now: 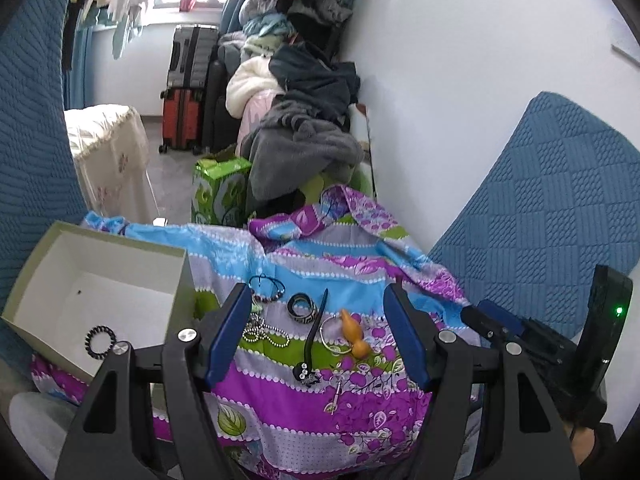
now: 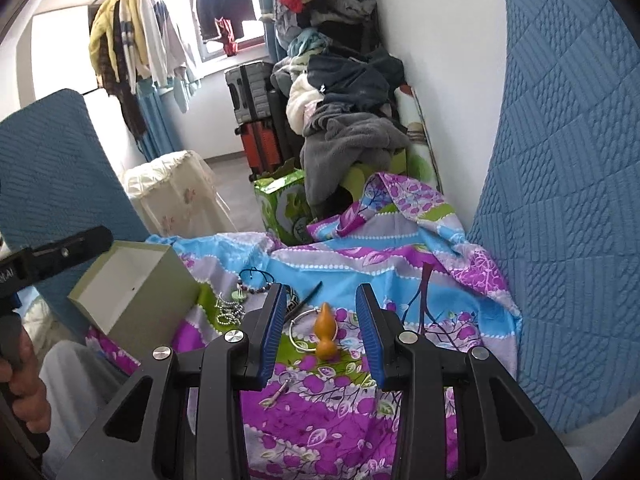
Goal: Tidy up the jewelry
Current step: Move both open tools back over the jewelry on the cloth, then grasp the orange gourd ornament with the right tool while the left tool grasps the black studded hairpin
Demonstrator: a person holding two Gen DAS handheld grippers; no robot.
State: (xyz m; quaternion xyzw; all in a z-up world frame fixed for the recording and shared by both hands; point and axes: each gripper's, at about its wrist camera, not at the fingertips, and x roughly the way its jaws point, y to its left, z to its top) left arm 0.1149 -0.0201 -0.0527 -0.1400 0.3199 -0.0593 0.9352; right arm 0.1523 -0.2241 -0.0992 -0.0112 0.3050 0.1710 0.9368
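Observation:
Jewelry lies on a purple, blue and green floral cloth point(image 1: 320, 404). An orange gourd pendant point(image 1: 354, 334) lies on a silver bangle point(image 1: 326, 334), beside a black hair stick point(image 1: 314, 328), a black patterned ring point(image 1: 301, 307), a beaded bracelet point(image 1: 267, 290) and a pearl chain point(image 1: 260, 332). A small key charm point(image 1: 336, 394) lies nearer. An open white box point(image 1: 100, 296) at left holds a black coil hair tie point(image 1: 99, 341). My left gripper point(image 1: 316, 316) is open above the jewelry. My right gripper point(image 2: 322, 308) is open, the gourd point(image 2: 325, 336) between its fingers' line of sight.
Blue quilted cushions point(image 1: 552, 208) stand at right and left. A green carton point(image 1: 218, 192), a heap of clothes point(image 1: 304, 120), suitcases point(image 1: 184, 92) and a cream covered stand point(image 1: 112, 152) lie beyond. The right gripper's body point(image 1: 560, 344) shows at the left view's right edge.

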